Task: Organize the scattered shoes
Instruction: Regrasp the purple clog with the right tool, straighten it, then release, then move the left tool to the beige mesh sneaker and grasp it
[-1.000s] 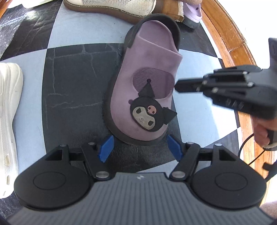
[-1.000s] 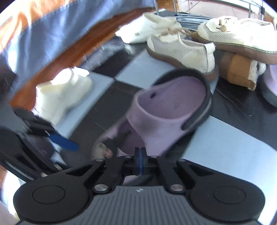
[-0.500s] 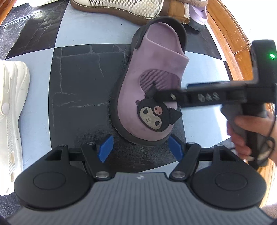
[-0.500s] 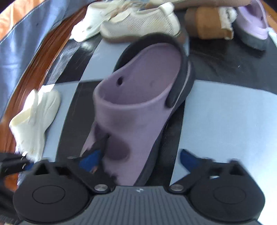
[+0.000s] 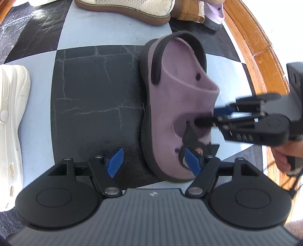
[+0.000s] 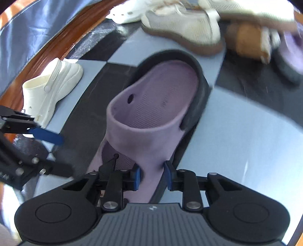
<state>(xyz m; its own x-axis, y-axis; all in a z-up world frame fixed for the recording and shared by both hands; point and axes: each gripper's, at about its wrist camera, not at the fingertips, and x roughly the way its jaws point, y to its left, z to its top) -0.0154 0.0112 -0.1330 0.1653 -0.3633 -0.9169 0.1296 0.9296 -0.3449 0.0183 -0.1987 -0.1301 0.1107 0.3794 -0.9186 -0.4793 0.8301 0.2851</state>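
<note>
Left wrist view: a white clog (image 5: 11, 121) lies far left; the left gripper (image 5: 153, 162) hangs wide open, empty. The purple clog (image 5: 176, 106), flat a second ago, now tips on its side as the right gripper (image 6: 152, 177) closes on its upper. Lifting looks next; mesh sneakers (image 5: 125, 7) crowd beyond.

The purple clog (image 5: 176, 106) looks like matt, smooth foam. Beyond it lies a cream mesh-cloth sneaker (image 5: 136, 7). The floor mat (image 5: 90, 90) beneath looks cracked and glossy.

Checkered mat (image 5: 98, 106) under scattered shoes (image 5: 11, 121)
</note>
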